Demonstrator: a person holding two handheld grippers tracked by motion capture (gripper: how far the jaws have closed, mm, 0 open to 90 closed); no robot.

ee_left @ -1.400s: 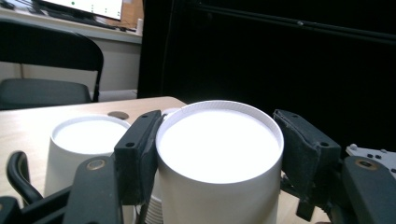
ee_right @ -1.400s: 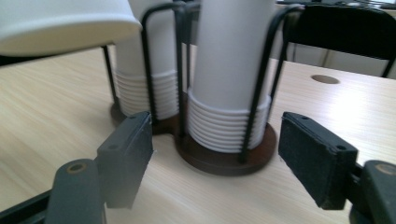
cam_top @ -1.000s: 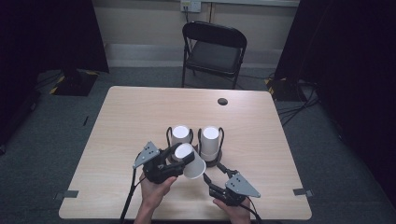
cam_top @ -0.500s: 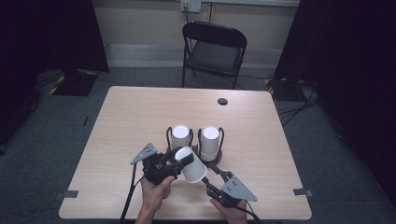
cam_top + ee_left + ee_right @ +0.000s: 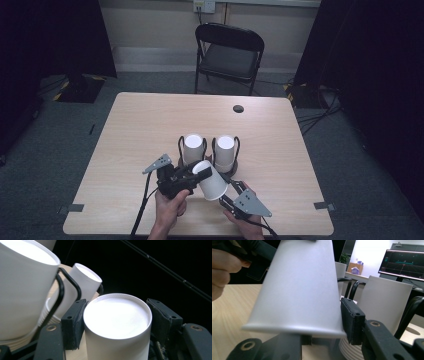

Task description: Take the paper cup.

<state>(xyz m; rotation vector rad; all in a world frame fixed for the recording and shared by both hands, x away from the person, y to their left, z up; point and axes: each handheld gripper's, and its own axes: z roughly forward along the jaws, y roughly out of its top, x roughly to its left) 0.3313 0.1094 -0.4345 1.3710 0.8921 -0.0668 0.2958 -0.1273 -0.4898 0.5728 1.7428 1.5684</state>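
A white paper cup (image 5: pixel 211 181) hangs tilted above the table's near edge, base toward the left, rim toward the lower right. My left gripper (image 5: pixel 199 173) is shut on its narrow end; in the left gripper view the cup (image 5: pixel 117 322) sits with a black pad against each side. Just below the rim my right gripper (image 5: pixel 226 193) stands open. In the right gripper view the cup's wall (image 5: pixel 299 290) looms close, and the rim lies beside the right pad (image 5: pixel 352 323). Two more white cups (image 5: pixel 192 148) (image 5: pixel 225 151) stand upside down in black wire holders.
The light wooden table (image 5: pixel 135 135) has a small dark round cap (image 5: pixel 238 108) near its far edge. A black folding chair (image 5: pixel 227 55) stands beyond the table. Dark curtains flank both sides. A lit monitor (image 5: pixel 403 265) appears behind the cups in the right gripper view.
The left gripper has brought the held cup slightly lower and toward the right gripper, tilting it more. The right gripper has shifted a little beneath its rim. The two cups in the holders have not moved.
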